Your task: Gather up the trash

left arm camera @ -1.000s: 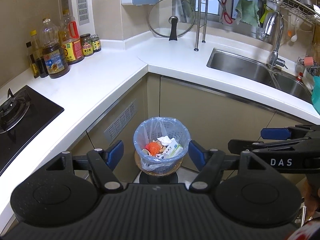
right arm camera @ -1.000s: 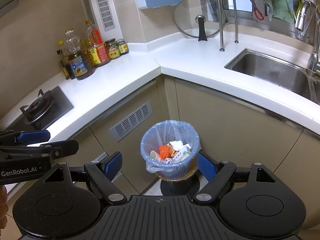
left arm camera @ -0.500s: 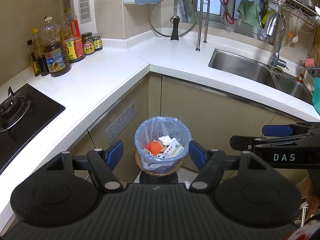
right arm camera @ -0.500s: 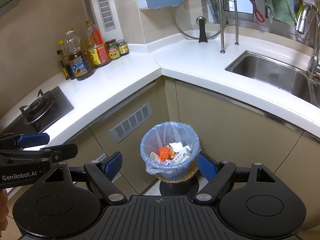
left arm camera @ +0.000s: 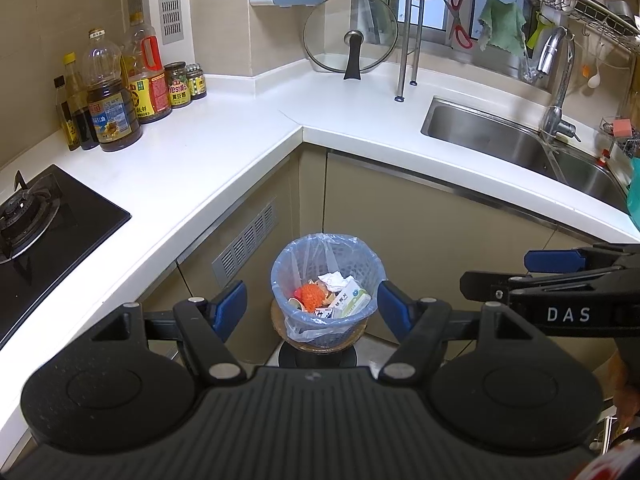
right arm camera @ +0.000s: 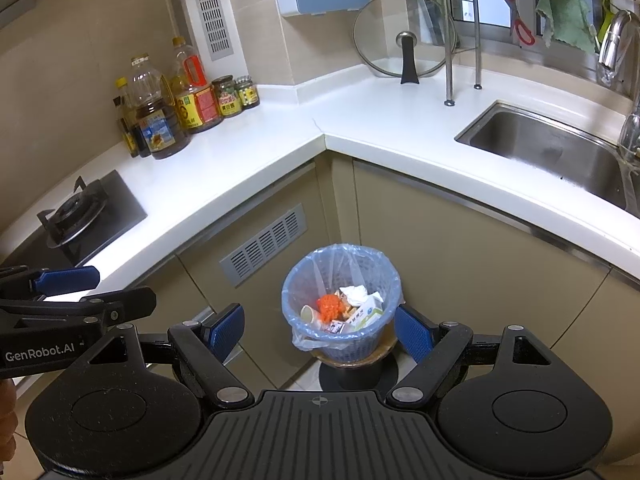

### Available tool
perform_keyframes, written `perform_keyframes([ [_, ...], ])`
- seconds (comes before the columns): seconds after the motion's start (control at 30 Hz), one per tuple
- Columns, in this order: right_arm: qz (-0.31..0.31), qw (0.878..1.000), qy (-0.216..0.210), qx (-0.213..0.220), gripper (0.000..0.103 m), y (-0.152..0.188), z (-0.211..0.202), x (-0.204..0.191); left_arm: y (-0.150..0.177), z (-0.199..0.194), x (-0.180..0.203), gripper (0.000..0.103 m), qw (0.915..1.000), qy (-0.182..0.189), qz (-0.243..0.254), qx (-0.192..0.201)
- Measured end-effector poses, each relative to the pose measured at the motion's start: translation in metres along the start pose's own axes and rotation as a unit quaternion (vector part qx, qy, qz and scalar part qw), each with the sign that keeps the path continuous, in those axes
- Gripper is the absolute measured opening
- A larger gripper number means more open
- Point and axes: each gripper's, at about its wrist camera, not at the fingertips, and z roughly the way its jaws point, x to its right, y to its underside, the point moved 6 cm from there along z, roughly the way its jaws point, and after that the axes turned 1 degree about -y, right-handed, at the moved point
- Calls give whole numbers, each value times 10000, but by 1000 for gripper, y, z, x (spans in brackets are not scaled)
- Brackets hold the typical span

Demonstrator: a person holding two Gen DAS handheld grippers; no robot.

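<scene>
A blue mesh trash bin (left arm camera: 362, 276) with a clear blue bag liner stands on a round stool on the floor in the counter's corner. It holds trash (left arm camera: 334, 296): an orange lump, crumpled white paper, small cartons. It also shows in the right wrist view (right arm camera: 390, 280). My left gripper (left arm camera: 312, 306) is open and empty, high above the bin, which shows between its fingers. My right gripper (right arm camera: 319, 330) is open and empty, also above the bin. Each gripper shows side-on in the other's view, the right one (left arm camera: 552, 276) and the left one (right arm camera: 76, 292).
A white L-shaped counter (left arm camera: 224, 148) wraps the corner, with oil bottles and jars (left arm camera: 120, 92), a black gas hob (left arm camera: 36, 216), a glass lid (left arm camera: 350, 40) and a steel sink (left arm camera: 512, 140). Beige cabinet doors (left arm camera: 432, 232) stand behind the bin.
Both views have drifted slightly, the bin sitting a touch lower in the right wrist view. Both grippers stay open and empty.
</scene>
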Motion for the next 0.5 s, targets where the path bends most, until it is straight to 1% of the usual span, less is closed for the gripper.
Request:
perform_keyframes([
  [0.5, -27, 10000, -14, -20, 82, -3, 4, -2, -2, 1, -3, 70, 10000, 2, -13, -6],
])
